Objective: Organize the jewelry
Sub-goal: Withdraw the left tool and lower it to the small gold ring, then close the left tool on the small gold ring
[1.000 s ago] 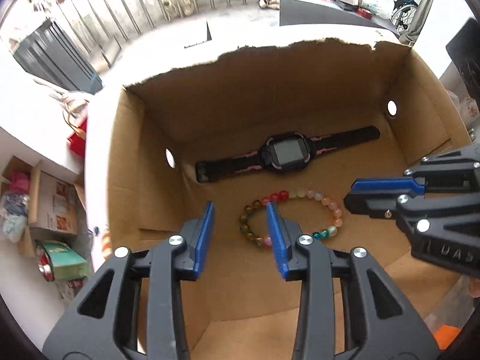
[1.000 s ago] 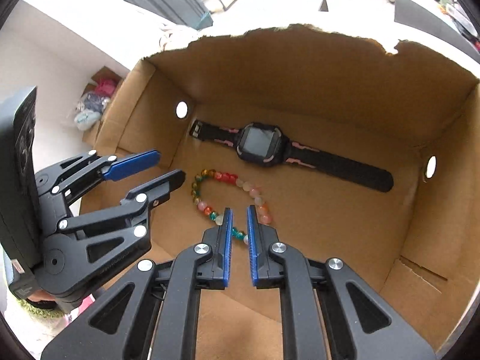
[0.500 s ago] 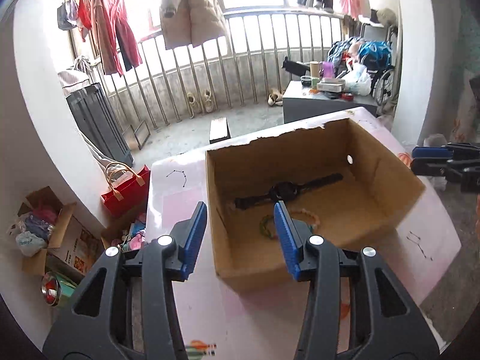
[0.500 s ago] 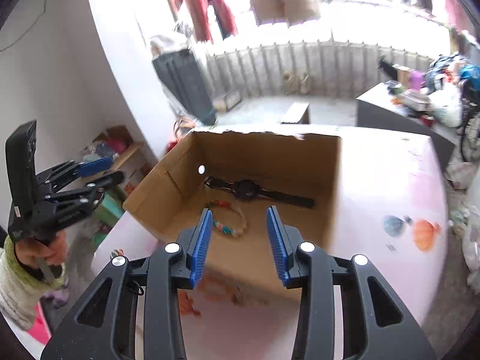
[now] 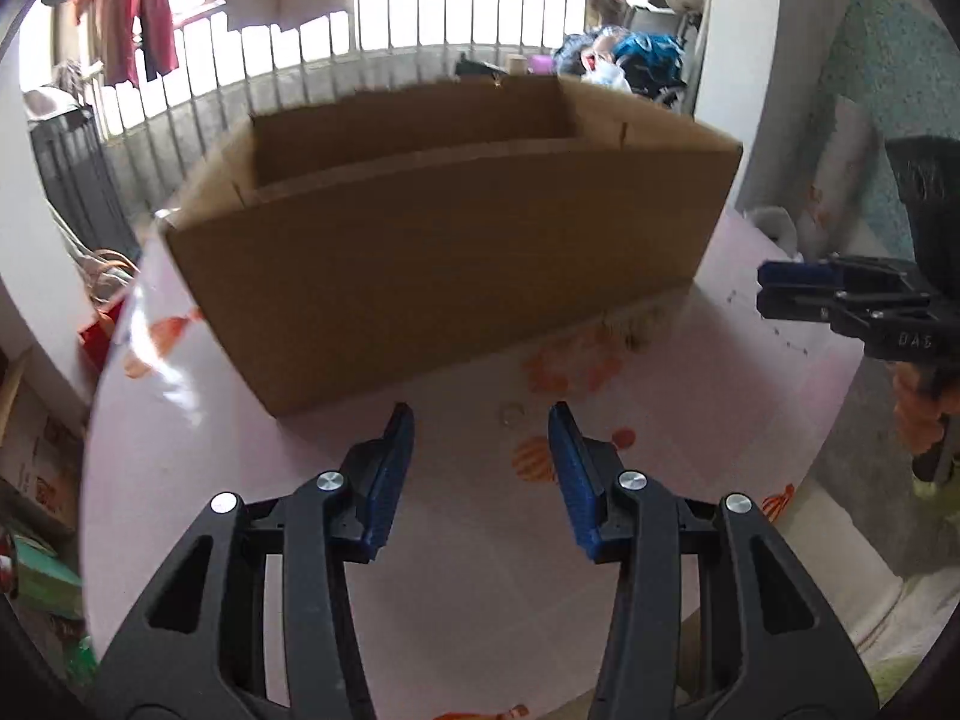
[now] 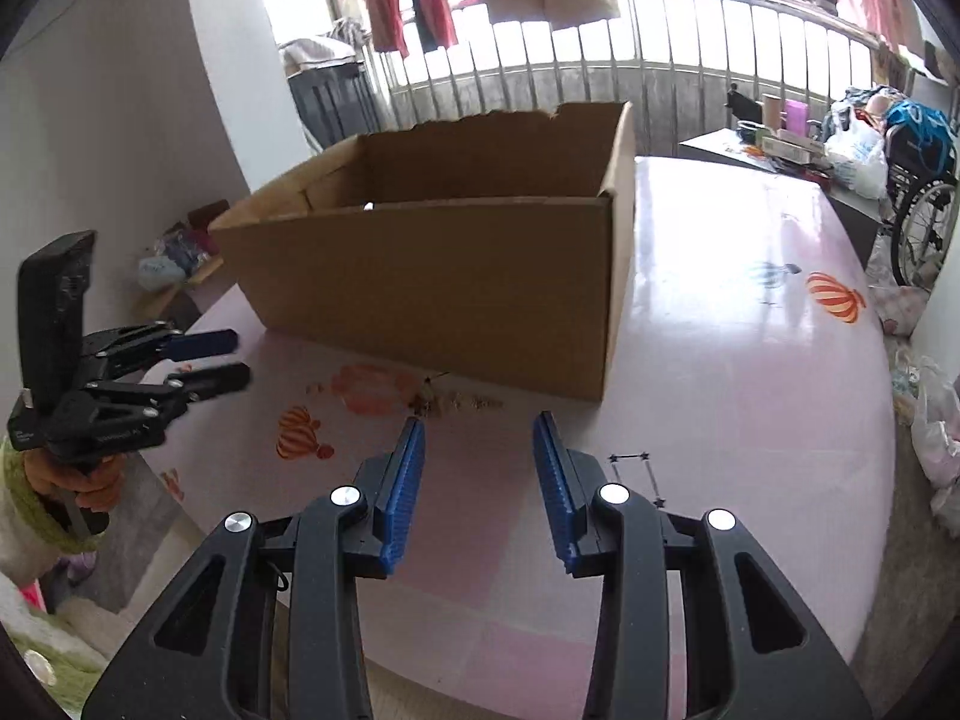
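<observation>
Left gripper (image 5: pixel 483 411): its blue-padded jaws stand apart with nothing between them, only bare table showing in the gap; they have just been opening. It hangs over the near part of the table, pointing down and forward at the box's front wall.
Right gripper (image 6: pixel 479 420): jaws likewise parted and empty after having just been opening, held above the tabletop short of the box's near right corner.
Left gripper in the right wrist view (image 6: pixel 207 360): seen from the side at the left edge, off the table's rim, fingers slightly apart, gripped by a hand (image 6: pixel 78 483) in a green knitted cuff.
Right gripper in the left wrist view (image 5: pixel 774 294): at the right edge, beside the box's right end, its two dark fingers close together as seen side-on.
Cardboard box (image 6: pixel 432 282): open-topped, with a torn back edge, standing on the table just ahead of both tools. From this low angle only its outer front wall and upper inner walls show.
Jewelry: the box floor is hidden behind the front wall, so no piece can be seen in either view.
Table (image 6: pixel 738 324): glossy pink top printed with orange striped balloons; small crumbs or scraps lie at the foot of the box.
Surroundings: a railing (image 6: pixel 660 54) with hanging clothes behind, and a wheelchair (image 6: pixel 918 222) at far right.
</observation>
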